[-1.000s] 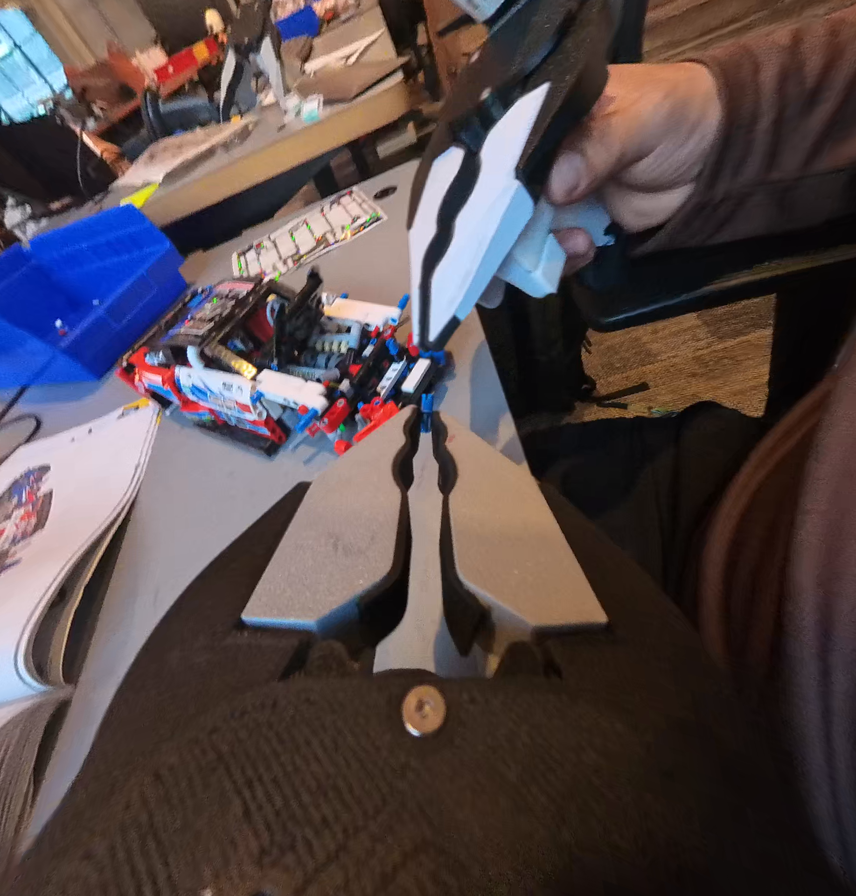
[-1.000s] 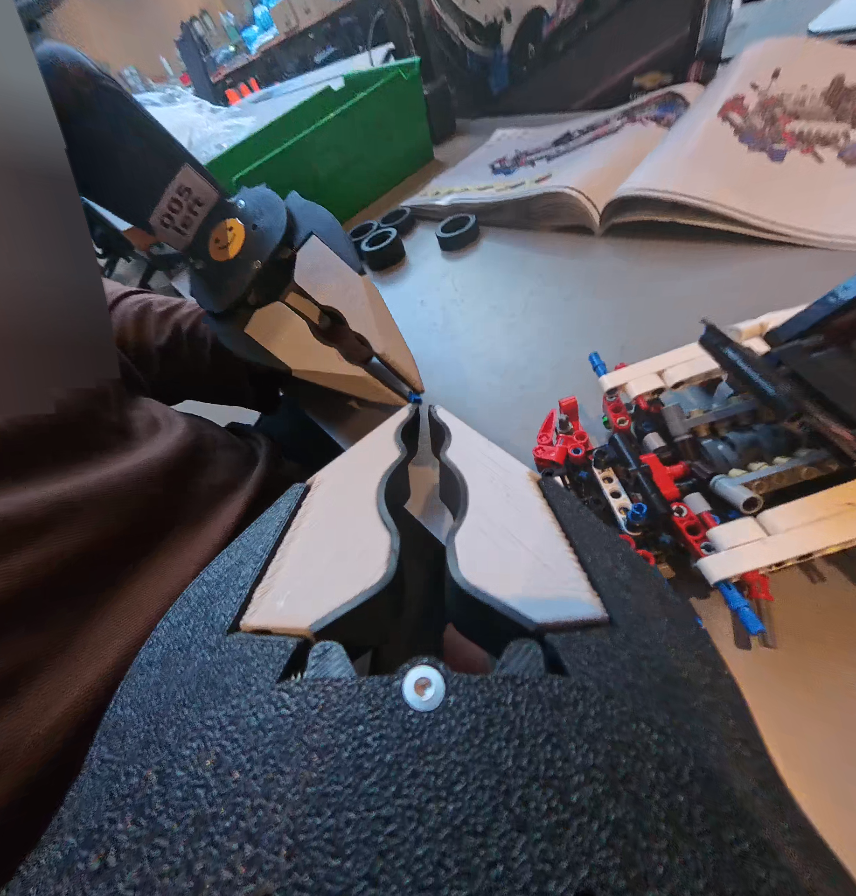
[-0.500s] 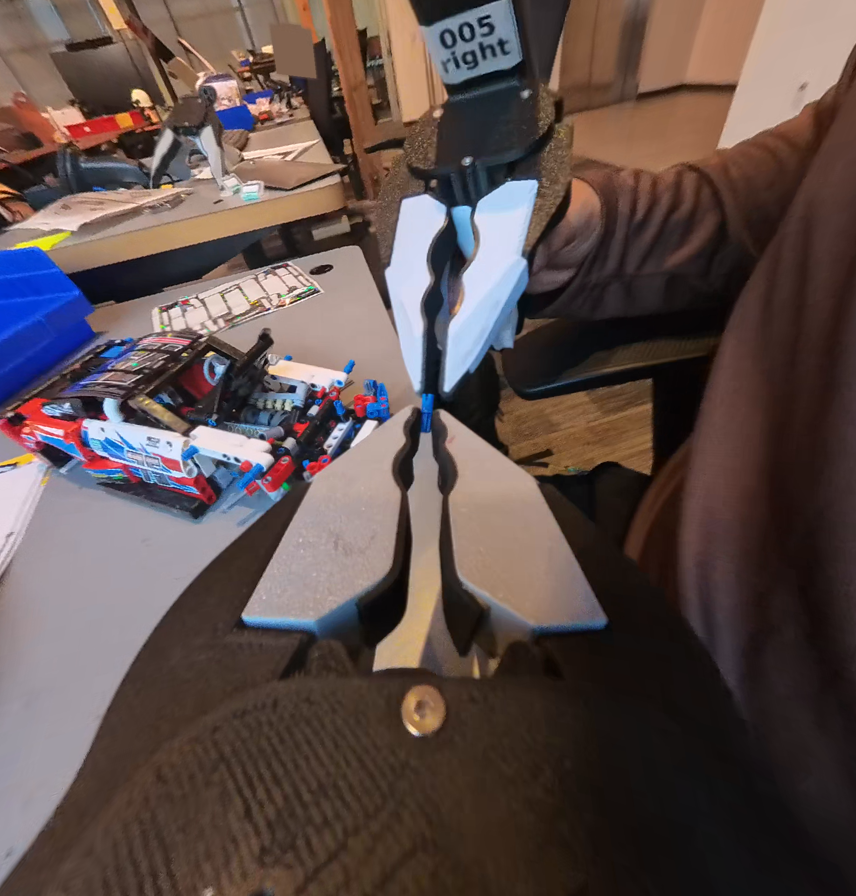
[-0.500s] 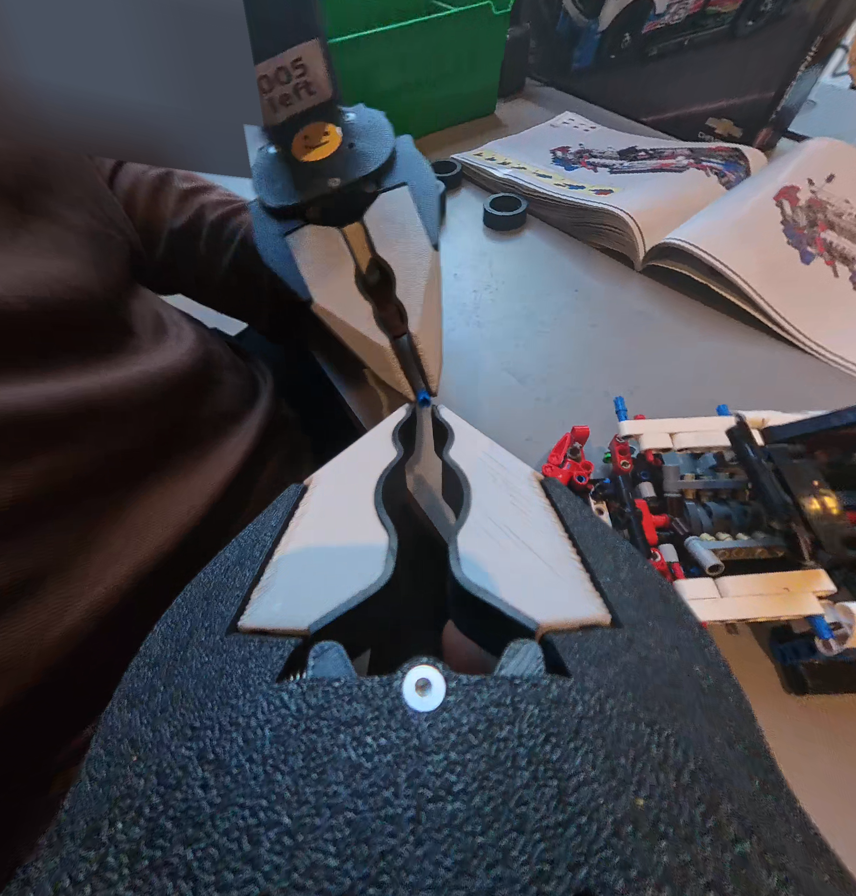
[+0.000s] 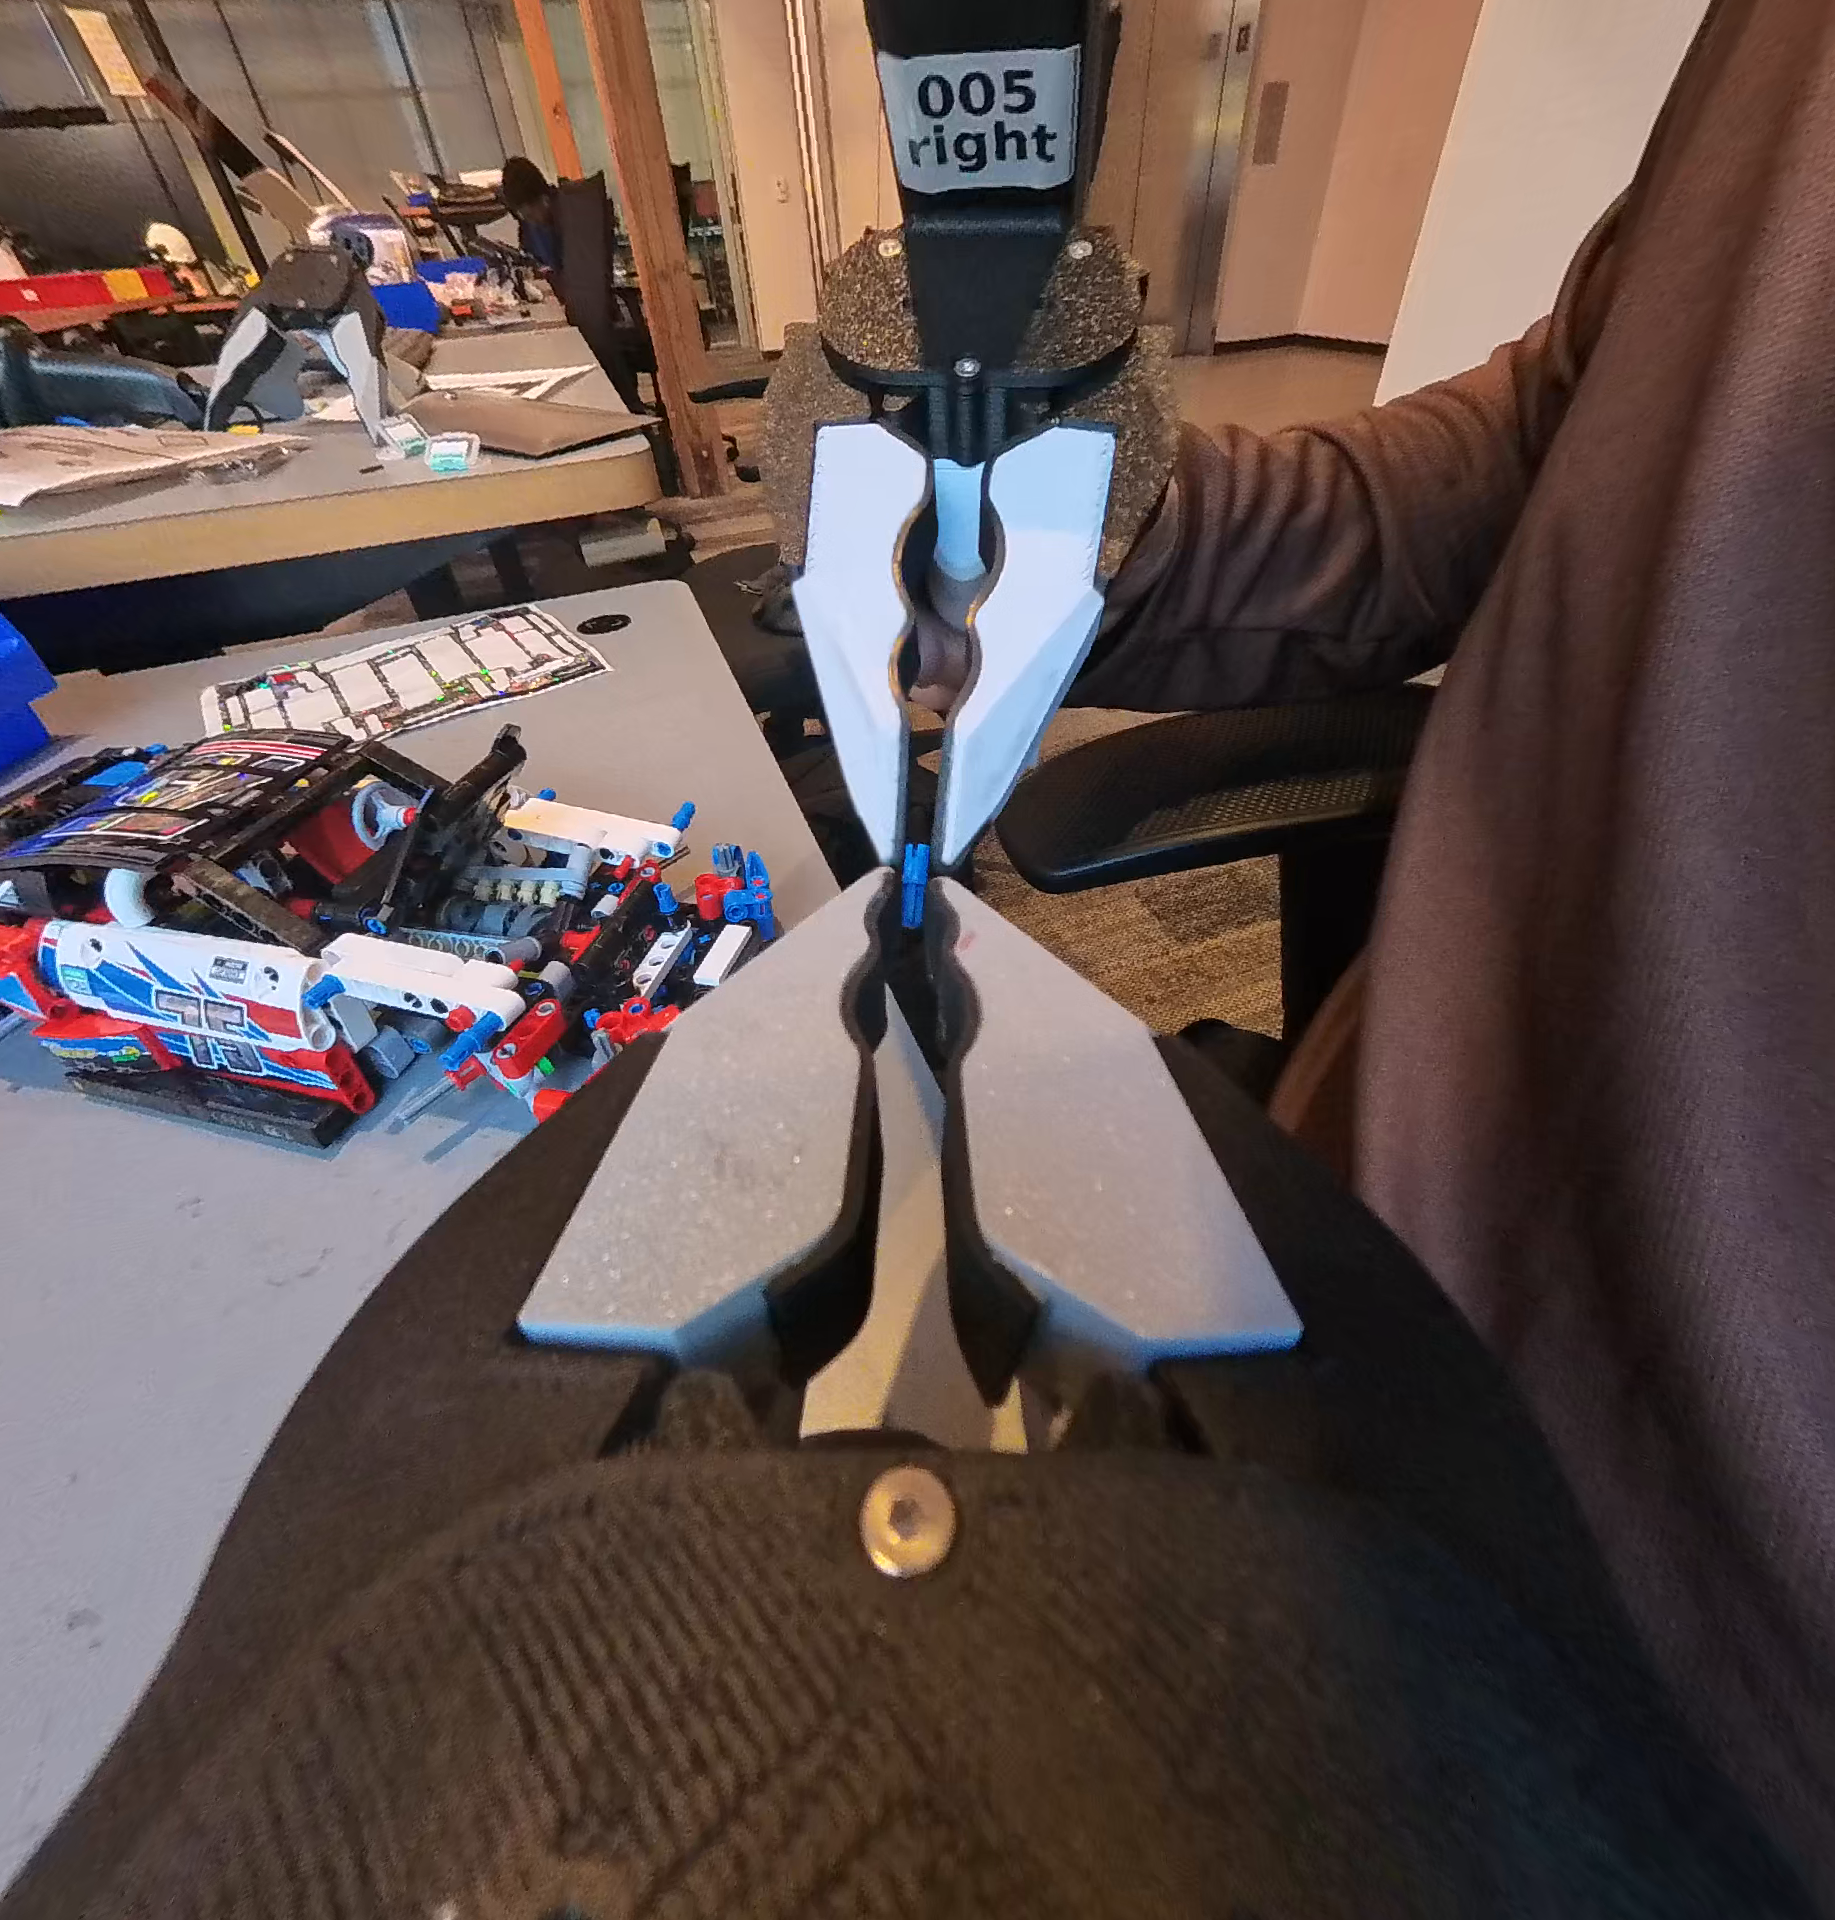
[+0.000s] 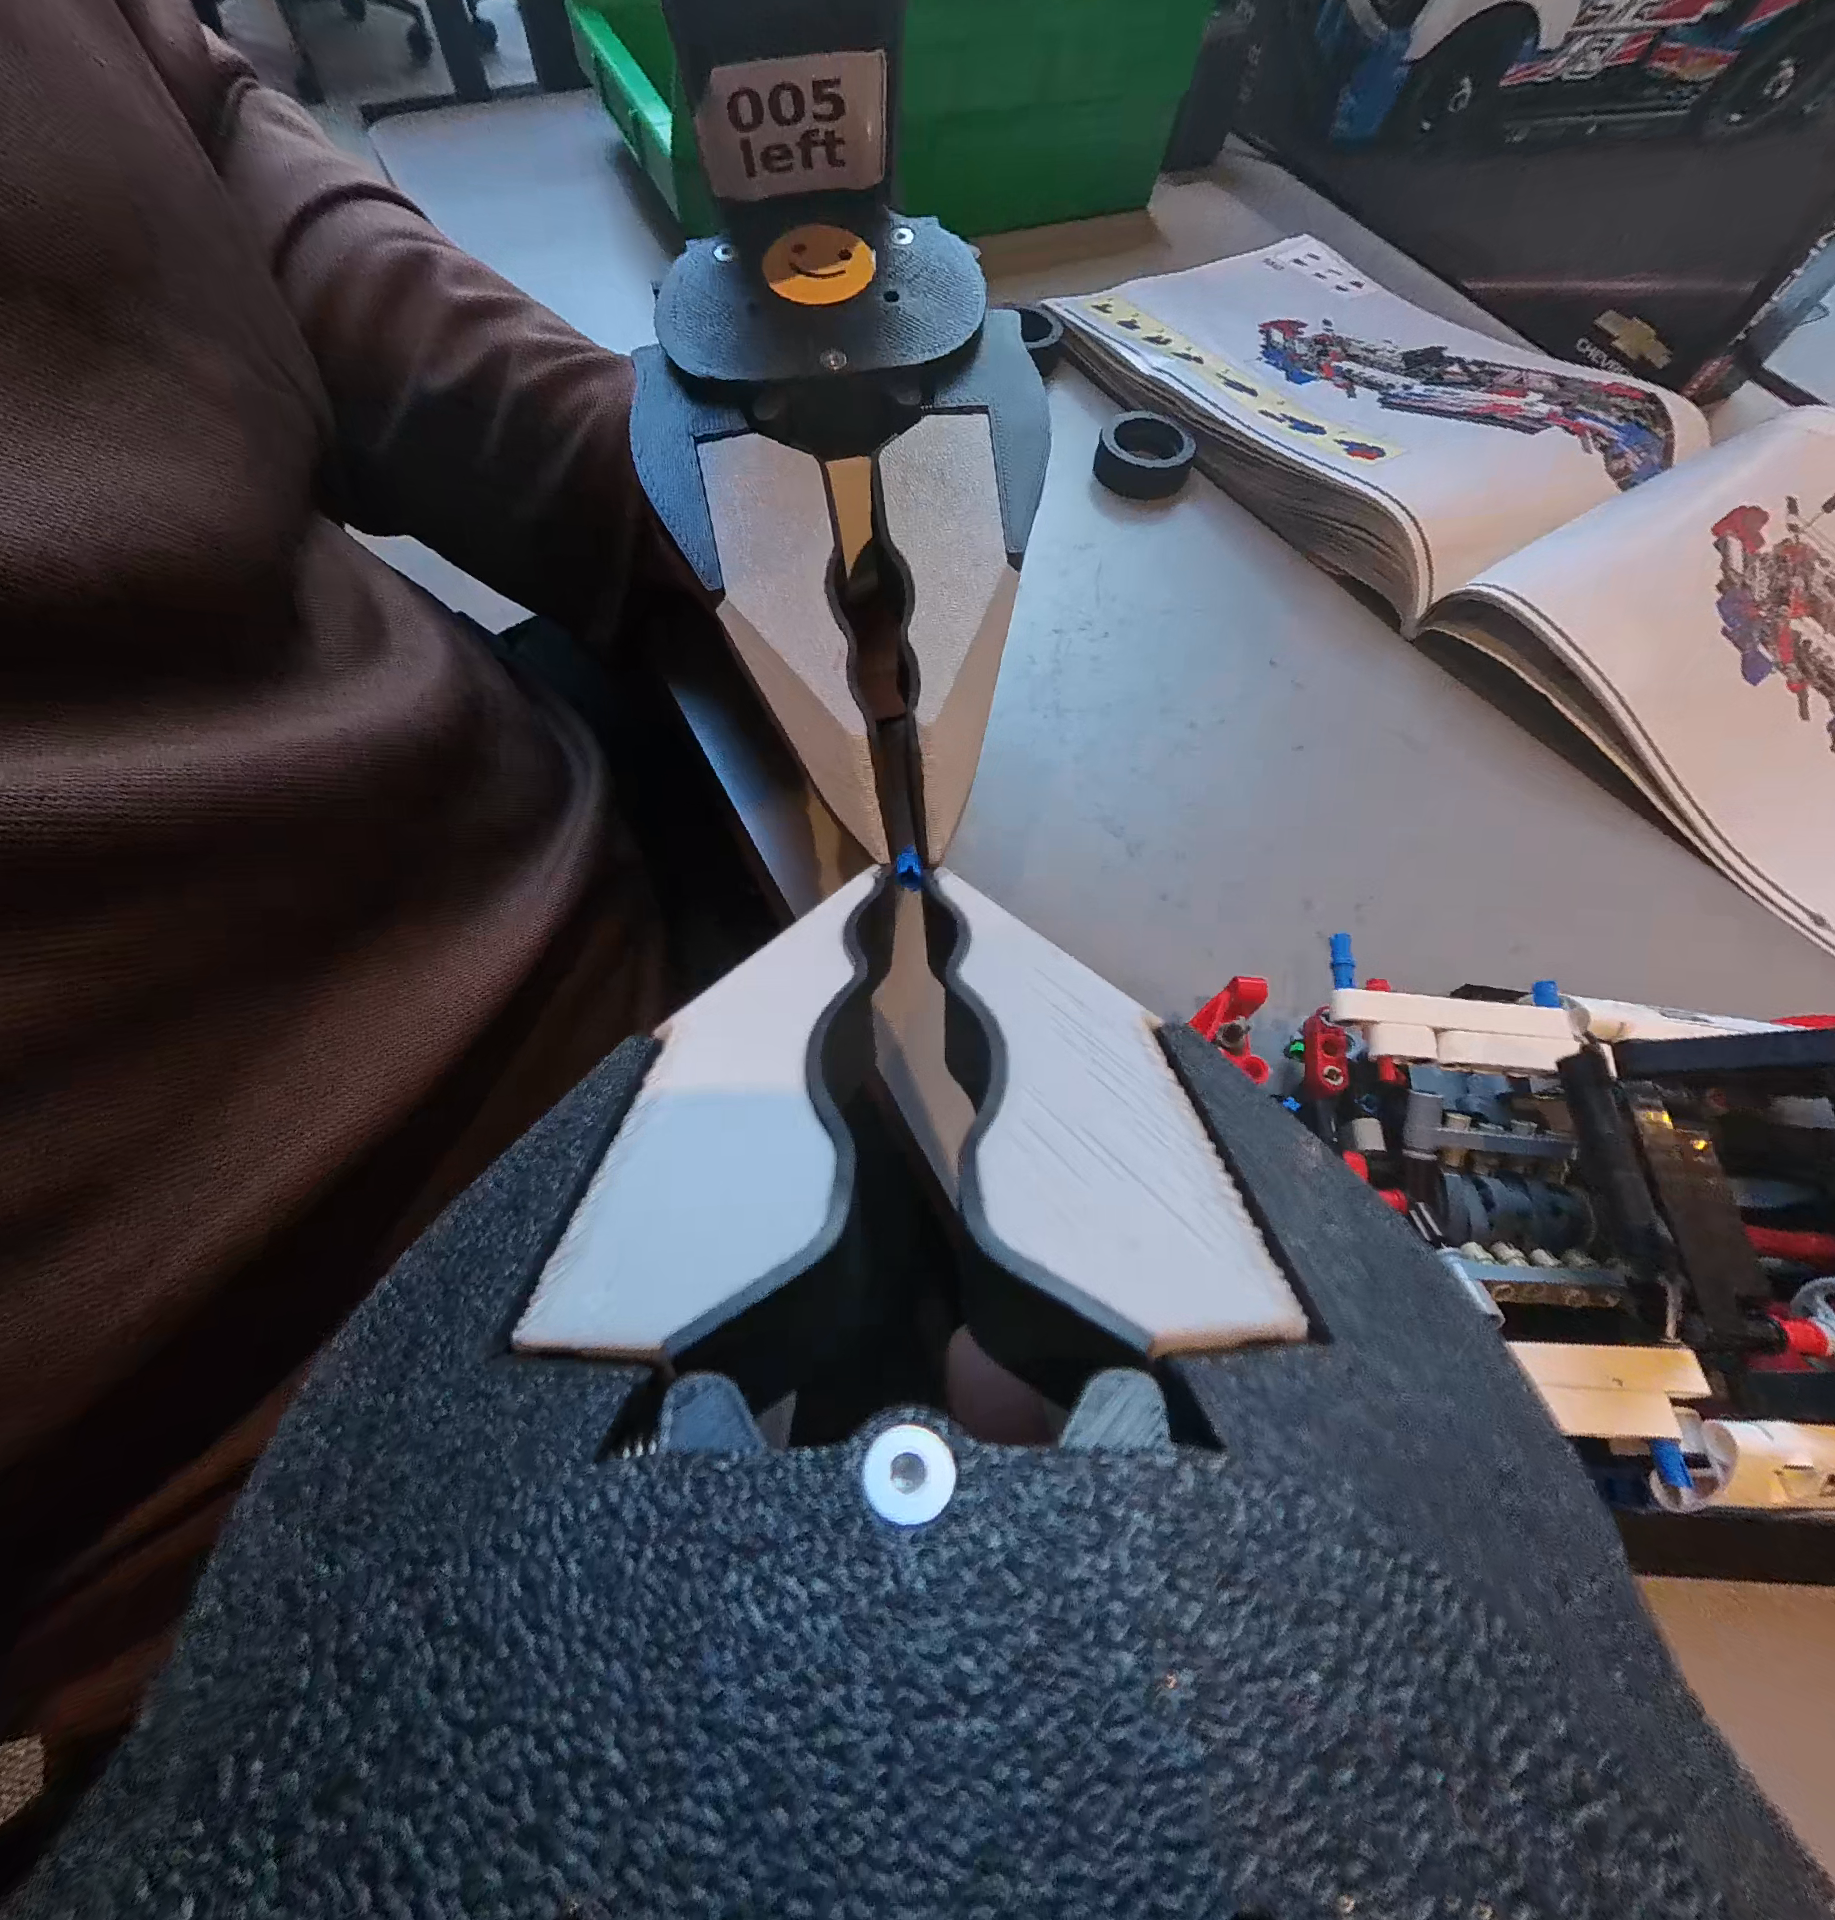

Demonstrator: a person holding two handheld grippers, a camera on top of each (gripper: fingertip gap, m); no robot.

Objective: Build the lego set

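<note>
Left gripper (image 5: 911, 906): fingers clamped on blue pin (image 5: 914, 883) — tip to tip with the other tool, off the worktop (image 5: 165, 1299) edge.
Right gripper (image 6: 902, 878): fingers closed on the same blue pin, meeting it from 12 o'clock in the left wrist view.
Lego car (image 5: 300, 935): on worktop, at 9 o'clock of the pin — partly built.
Manual (image 6: 1515, 499): open, at 2 o'clock in the right wrist view.

Cool, bright daylight fills the left wrist view, whitening the right gripper's fingers (image 5: 861, 644). The right wrist view is dimmer and warmer; the open manual (image 6: 1515, 499) stays sharp. Wide-angle bending curves both edges.
</note>
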